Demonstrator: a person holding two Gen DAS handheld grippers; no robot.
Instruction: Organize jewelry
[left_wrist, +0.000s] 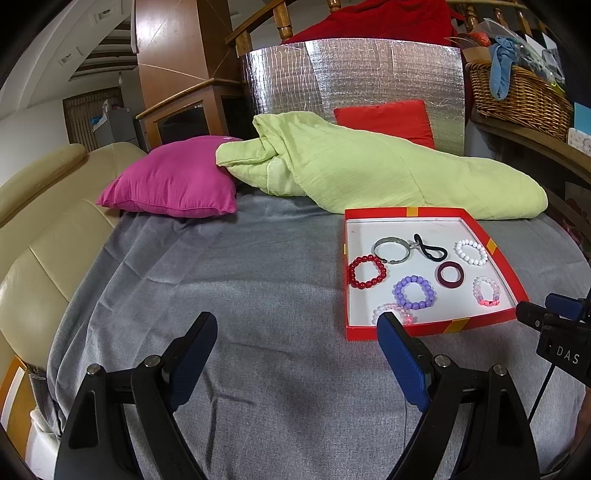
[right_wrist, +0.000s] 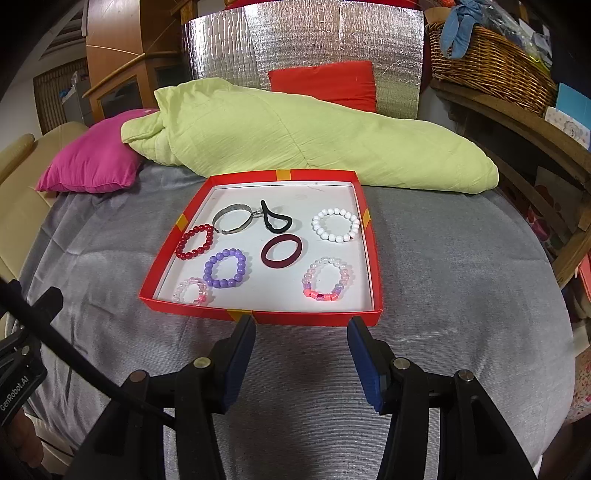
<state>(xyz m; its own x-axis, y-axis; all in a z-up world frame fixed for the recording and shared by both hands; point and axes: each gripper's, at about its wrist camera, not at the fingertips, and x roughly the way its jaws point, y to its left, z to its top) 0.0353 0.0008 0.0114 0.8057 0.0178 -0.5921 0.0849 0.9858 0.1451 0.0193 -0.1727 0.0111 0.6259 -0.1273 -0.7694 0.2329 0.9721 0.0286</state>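
A shallow red tray (right_wrist: 186, 240) (left_wrist: 496, 258) with a white floor lies on the grey bedspread. It holds several pieces: a red bead bracelet (right_wrist: 195, 242), a silver bangle (right_wrist: 232, 217), a black loop (right_wrist: 275, 220), a white bead bracelet (right_wrist: 335, 224), a dark red ring (right_wrist: 283, 251), a purple bead bracelet (right_wrist: 225, 268) and two pale pink bead bracelets (right_wrist: 327, 279) (right_wrist: 192, 291). My right gripper (right_wrist: 301, 328) is open and empty just short of the tray's near edge. My left gripper (left_wrist: 297, 328) is open and empty, left of the tray's near corner.
A green quilt (right_wrist: 295, 136) lies behind the tray, with a magenta pillow (right_wrist: 88, 162) to its left and a red cushion (right_wrist: 325, 83) behind. A wicker basket (right_wrist: 491, 59) sits on a wooden shelf at the right. A cream sofa (left_wrist: 33, 236) borders the left.
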